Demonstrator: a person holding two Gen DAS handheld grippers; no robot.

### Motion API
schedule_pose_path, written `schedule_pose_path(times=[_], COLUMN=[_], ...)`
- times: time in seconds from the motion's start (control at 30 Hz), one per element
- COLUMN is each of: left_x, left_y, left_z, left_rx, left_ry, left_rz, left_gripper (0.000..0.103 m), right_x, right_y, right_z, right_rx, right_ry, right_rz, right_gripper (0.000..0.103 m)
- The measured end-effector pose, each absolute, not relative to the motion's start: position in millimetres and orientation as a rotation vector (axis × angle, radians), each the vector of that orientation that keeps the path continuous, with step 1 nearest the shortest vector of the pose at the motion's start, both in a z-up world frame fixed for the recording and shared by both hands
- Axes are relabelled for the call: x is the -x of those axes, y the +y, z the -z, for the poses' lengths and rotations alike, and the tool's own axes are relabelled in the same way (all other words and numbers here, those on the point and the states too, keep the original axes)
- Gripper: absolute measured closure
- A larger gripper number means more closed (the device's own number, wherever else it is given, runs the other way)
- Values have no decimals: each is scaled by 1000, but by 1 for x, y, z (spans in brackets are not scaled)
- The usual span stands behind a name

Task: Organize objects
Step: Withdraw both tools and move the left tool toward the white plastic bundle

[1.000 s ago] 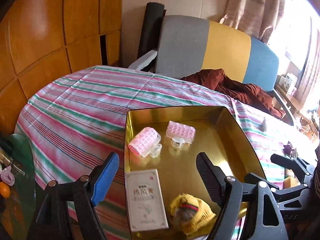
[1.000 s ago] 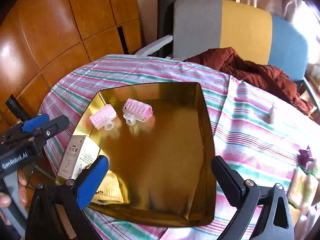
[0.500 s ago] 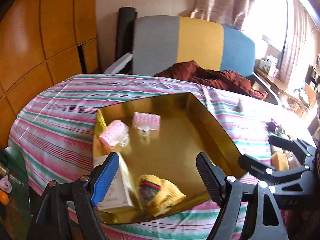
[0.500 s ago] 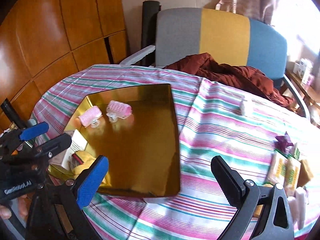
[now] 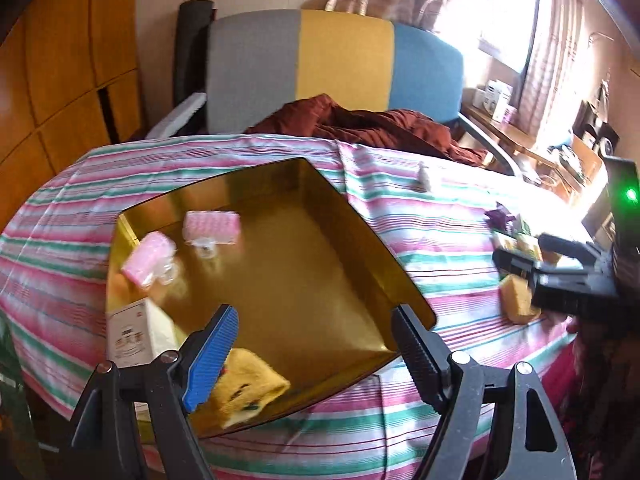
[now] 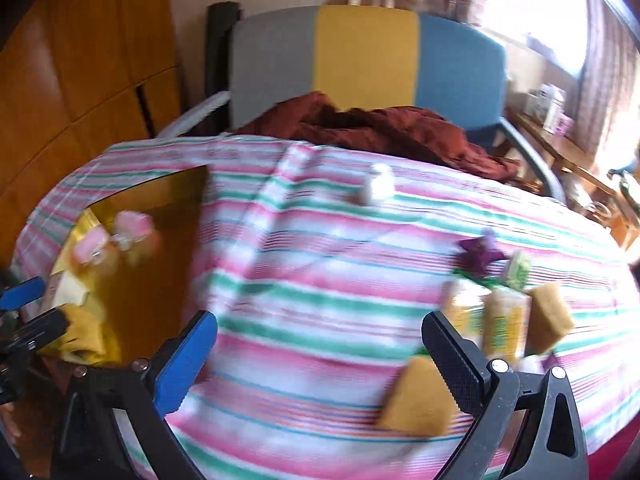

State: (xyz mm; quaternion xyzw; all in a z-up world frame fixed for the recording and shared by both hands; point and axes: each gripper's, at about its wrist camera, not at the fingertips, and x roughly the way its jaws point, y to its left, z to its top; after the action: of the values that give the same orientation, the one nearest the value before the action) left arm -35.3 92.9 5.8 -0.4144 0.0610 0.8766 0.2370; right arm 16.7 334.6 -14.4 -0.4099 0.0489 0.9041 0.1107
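Observation:
A gold tray [image 5: 332, 216] lies on the striped tablecloth and holds two pink hair rollers [image 5: 149, 257], a white box [image 5: 132, 334] and a yellow knitted item [image 5: 250, 386]. My left gripper [image 5: 316, 344] hovers open over the tray's near edge, nothing between its fingers. My right gripper [image 6: 320, 356] hangs open above the cloth to the right of the tray [image 6: 160, 300], also empty. Near its right finger lie yellow sponges [image 6: 418, 396], yellow packets [image 6: 500, 320] and a purple bow [image 6: 478, 254]. A small white bottle [image 6: 376, 188] stands farther back.
A grey, yellow and blue chair [image 5: 332, 68] with a dark red garment [image 5: 360, 128] stands behind the table. Wooden panels [image 5: 68, 60] line the left. A cluttered shelf [image 5: 520, 132] and bright window are at the right. The right-wrist view is motion-blurred.
Both grippers have swung to the right. The tray has slid leftward in both views, and the sponges and packets have come close under my right gripper. Both stay open.

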Motion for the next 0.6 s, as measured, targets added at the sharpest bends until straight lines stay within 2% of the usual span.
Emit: schedule_pose_path(times=[0.4,0.47,0.6], left_x=[52,57,69], left_y=[162,175,203], left_z=[-5,-5,-5], left_rx=[1160,1163,1168], left_ry=[251,267,292], left_rz=[-2280,-2271,-2247], left_gripper=[23,23,23], right_x=[-23,-27,-39], right_y=[468,485,519], right_z=[17,22,32], right_rx=[1110,1089,1063], right_ry=[187,236,472], right_rz=[-2420,-2396,-2327], right_gripper=[0,0,0])
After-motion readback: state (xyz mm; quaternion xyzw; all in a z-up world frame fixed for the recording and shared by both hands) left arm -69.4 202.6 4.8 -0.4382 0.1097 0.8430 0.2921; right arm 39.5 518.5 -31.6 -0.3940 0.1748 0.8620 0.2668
